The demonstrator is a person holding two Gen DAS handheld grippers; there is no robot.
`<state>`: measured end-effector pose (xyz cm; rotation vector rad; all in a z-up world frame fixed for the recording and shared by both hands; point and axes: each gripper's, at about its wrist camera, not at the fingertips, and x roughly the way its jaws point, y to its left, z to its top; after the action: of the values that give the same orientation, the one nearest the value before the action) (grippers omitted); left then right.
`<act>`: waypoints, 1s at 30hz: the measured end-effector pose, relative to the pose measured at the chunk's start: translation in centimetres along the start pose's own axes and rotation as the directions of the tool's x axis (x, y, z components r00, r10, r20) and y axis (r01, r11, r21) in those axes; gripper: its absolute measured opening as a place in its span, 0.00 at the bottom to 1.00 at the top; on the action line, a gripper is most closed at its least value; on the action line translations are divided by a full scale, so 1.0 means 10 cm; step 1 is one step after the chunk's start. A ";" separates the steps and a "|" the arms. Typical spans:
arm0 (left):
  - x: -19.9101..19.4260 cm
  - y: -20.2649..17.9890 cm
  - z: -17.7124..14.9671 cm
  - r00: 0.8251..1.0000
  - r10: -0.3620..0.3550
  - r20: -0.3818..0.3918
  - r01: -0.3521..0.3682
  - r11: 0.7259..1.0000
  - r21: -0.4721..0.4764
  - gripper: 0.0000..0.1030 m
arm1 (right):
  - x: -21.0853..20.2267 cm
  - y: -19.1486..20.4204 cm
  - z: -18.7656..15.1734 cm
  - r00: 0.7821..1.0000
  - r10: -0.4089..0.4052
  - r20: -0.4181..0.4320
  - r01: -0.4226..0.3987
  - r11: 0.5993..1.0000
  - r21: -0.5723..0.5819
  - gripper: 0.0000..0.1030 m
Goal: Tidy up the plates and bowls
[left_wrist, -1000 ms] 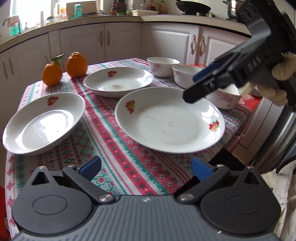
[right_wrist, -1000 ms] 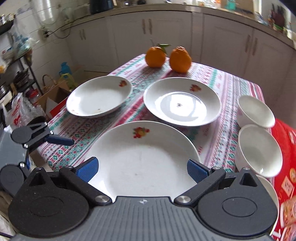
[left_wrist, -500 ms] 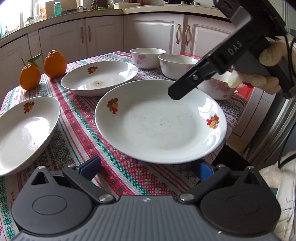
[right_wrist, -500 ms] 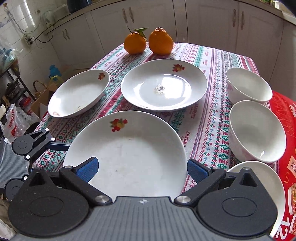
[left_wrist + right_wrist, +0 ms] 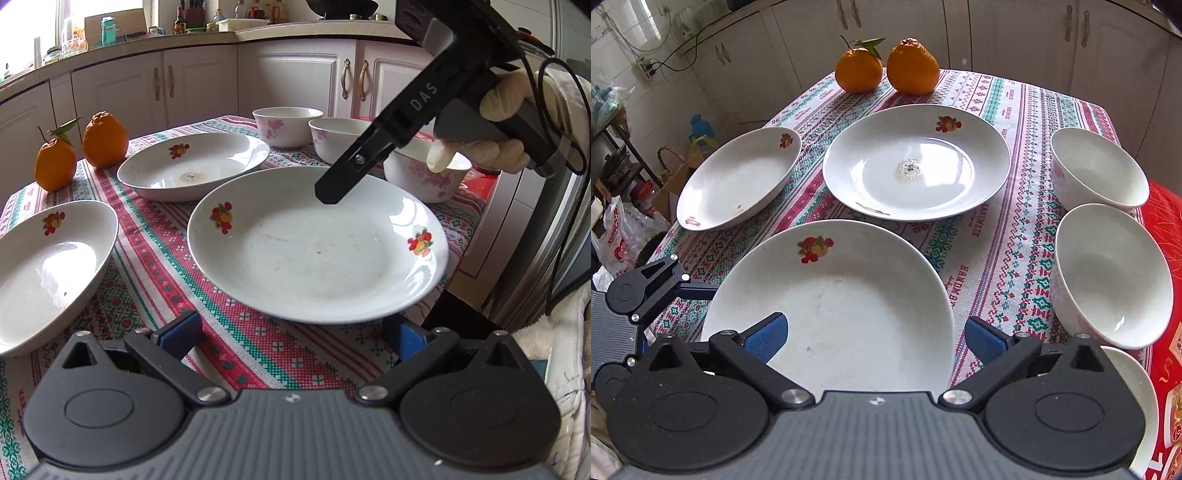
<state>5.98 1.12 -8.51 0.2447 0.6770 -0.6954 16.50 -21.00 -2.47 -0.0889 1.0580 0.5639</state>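
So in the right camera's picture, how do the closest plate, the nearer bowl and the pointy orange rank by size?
1. Closest plate, clearly largest.
2. Nearer bowl.
3. Pointy orange, smallest, though it sits farthest away, so it looks smaller than it is.

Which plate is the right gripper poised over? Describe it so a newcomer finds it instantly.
Start at the patterned tablecloth, then its near edge. The nearest plate lies under the open right gripper, overhanging the edge. Unlike the middle plate, its centre has no brown stain.
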 end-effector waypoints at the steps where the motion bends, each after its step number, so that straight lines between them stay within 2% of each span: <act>1: 0.00 0.00 0.00 1.000 -0.006 0.004 0.006 1.000 0.007 0.99 | 0.01 -0.01 0.01 1.000 0.005 -0.006 -0.005 1.000 -0.002 1.00; 7: -0.04 -0.05 0.02 0.999 -0.038 0.030 0.036 0.997 0.066 0.99 | 0.08 -0.08 0.05 0.998 0.044 -0.040 -0.044 0.999 -0.001 1.00; 14: -0.02 -0.03 0.04 0.997 -0.071 0.029 0.069 0.996 0.057 0.99 | 0.13 -0.14 0.09 0.996 0.069 -0.053 -0.069 0.998 0.003 0.99; 19: -0.02 -0.04 0.05 0.996 -0.083 0.034 0.081 0.995 0.053 0.99 | 0.19 -0.15 0.10 0.992 0.090 -0.083 -0.091 0.996 -0.008 0.87; 30: -0.01 -0.05 0.05 0.996 -0.086 0.033 0.084 0.995 0.054 0.98 | 0.21 -0.29 0.17 0.978 0.164 -0.127 -0.159 0.986 0.052 0.82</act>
<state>5.88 0.60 -8.03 0.2526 0.6388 -0.7985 20.02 -22.11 -3.91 -0.0027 1.2117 0.6898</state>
